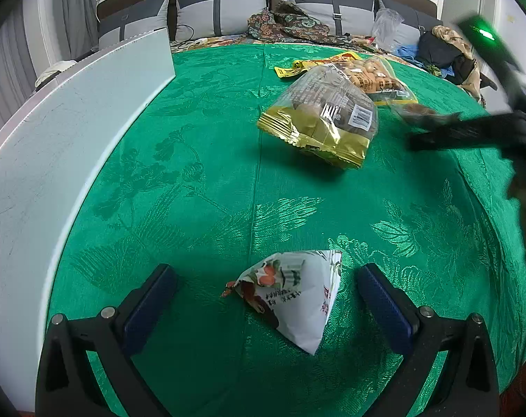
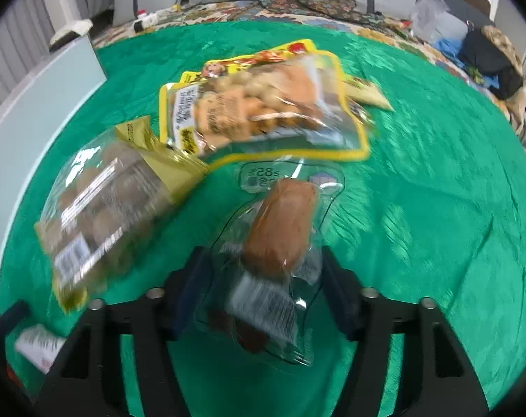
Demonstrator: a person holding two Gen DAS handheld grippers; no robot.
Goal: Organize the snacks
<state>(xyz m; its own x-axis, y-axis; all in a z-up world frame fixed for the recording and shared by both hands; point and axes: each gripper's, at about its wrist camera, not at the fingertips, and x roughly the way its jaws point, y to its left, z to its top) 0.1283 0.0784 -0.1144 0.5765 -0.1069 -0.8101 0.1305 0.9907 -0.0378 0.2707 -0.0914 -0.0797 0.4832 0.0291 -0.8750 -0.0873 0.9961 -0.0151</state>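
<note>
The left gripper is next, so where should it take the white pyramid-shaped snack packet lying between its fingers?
Grip the white pyramid packet across its puffed middle, coming straight down from above. It lies loose on the green tablecloth, centred between the open fingers of the left gripper, its flat faces tapering to sealed corners.

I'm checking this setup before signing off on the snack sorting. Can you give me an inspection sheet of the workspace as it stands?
Surface: green patterned cloth, wrinkled, with a white board standing along its left edge.
Job's things: gold-edged bag and yellow-edged bag lying touching; white triangular packet apart from them; clear sausage pack.
Clutter: nothing seen on the cloth.
Grippers: left gripper open, the white packet between its fingers, untouched; right gripper shut on the sausage pack.
Cables: a dark cable behind the cloth.
Surroundings: grey cushions, a patterned cloth heap, a plastic bag.
</note>
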